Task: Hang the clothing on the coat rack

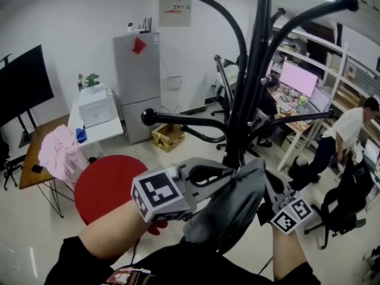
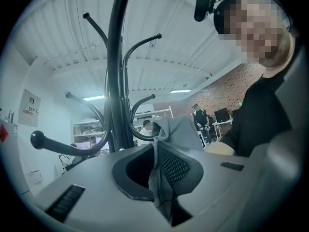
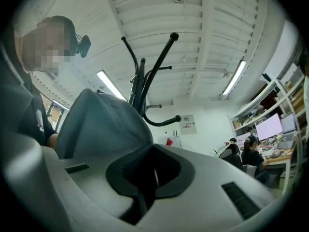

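pale glossy floor and white walls make up an open office. at the back stand one grey fridge (image 1: pixel 138 85), one white table (image 1: pixel 98 129) beside it and one cardboard box (image 1: pixel 168 136) on the floor. on the left are one black screen (image 1: pixel 21 85) and one wooden table (image 1: pixel 35 153) with one pink cloth (image 1: pixel 59 150) heaped on it, with one round red table (image 1: pixel 110 186) just beside. on the right, two people are at the desks: one seated (image 1: pixel 268 100) facing a pink-lit monitor (image 1: pixel 298 78), and one in a white shirt (image 1: pixel 350 126) standing bent over.

one black coat rack (image 1: pixel 255 70) rises in the middle, and at least five curved arms with ball tips can be counted on it.

one grey garment (image 1: pixel 234 203) is held up in the air in front of the lower part of the rack's pole, below its arms and not yet on any of them. it is bunched between the two grippers.

the left gripper (image 1: pixel 231 174) has its jaws pressed together on a fold of the garment, which runs down between them and stands up past the tips in the left gripper view (image 2: pixel 181 129). the right gripper (image 1: pixel 270 186) also has its jaws fully together. in the right gripper view the garment (image 3: pixel 96 124) mounds up at the tips on the left side, with a thin edge pinched between them.
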A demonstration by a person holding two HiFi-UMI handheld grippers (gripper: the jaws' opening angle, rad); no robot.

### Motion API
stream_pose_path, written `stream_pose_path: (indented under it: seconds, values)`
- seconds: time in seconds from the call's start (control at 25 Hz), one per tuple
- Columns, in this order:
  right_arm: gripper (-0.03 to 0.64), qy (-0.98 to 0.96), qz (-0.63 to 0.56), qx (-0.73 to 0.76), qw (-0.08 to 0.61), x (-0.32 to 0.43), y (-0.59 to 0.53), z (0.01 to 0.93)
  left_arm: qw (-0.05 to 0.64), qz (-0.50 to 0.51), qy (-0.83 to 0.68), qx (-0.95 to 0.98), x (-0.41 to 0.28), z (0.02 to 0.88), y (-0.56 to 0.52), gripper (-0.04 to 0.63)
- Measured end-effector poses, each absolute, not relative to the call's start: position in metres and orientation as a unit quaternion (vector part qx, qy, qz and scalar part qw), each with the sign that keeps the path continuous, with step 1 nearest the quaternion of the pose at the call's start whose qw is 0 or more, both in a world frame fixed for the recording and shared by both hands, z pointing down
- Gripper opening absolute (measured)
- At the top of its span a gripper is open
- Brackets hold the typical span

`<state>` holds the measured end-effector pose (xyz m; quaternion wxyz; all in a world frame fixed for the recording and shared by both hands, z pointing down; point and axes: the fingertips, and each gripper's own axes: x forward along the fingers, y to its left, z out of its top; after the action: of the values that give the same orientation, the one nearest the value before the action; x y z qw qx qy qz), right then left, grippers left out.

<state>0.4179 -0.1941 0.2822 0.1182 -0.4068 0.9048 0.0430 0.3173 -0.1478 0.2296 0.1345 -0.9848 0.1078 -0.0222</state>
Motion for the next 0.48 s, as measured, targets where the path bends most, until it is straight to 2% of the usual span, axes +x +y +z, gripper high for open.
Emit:
stream_pose_path:
  seconds: [0.24, 0.48]
  values:
    - [0.000, 0.927, 0.035, -0.365, 0.073, 0.393, -0.160, 0.323, 0.120, -0.020, 0.080, -0.989, 0.322, 0.252, -0.129, 0.014]
    - [0.002, 0.942, -0.004, -0.321, 0.102, 0.376, -0.130, 0.340, 0.096, 0.031, 0.069, -0.992, 0.322, 0.258, -0.117, 0.014]
